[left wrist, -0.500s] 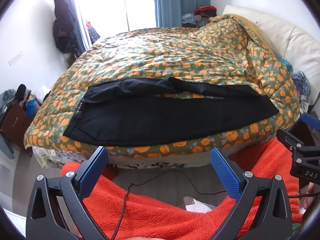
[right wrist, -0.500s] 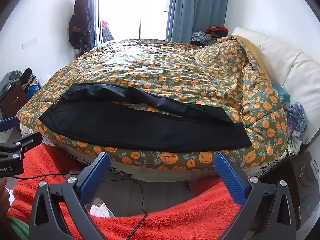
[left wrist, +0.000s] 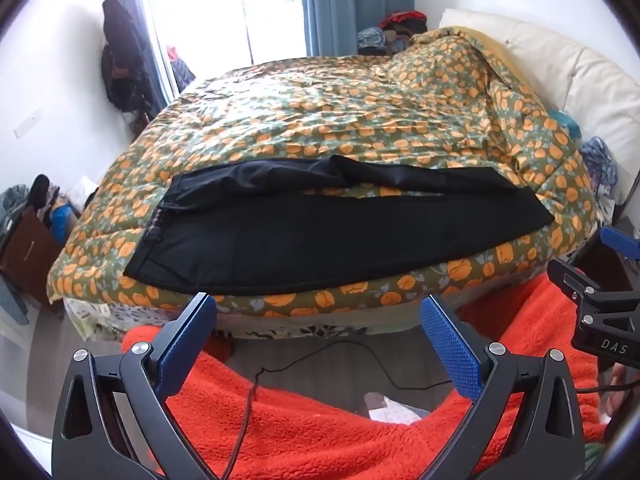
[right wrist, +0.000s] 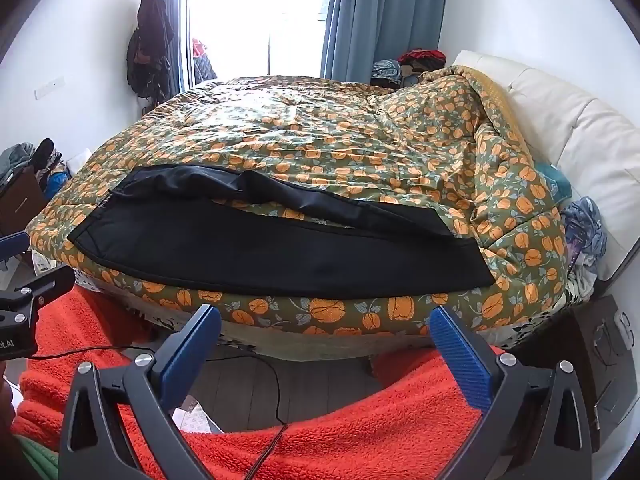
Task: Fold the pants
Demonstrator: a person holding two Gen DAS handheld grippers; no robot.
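Pants (left wrist: 320,236) on bed's (left wrist: 360,120) near edge — crosswise

Legible markings: 2 items, both partial.

Item 1. In the left wrist view, the black plastic body of the right gripper (left wrist: 604,300), seen at the right edge of the frame, carries pale capital letters "DAS". The word runs out of frame; the remainder cannot be read.

Item 2. In the right wrist view, the black plastic body of the left gripper (right wrist: 24,300), seen at the left edge, carries pale letters "ot.AI". The start of the word is cut off by the frame edge.

The dark brown cabinet (right wrist: 604,364) beside the bed bears pale outline marks; they are too small to read.
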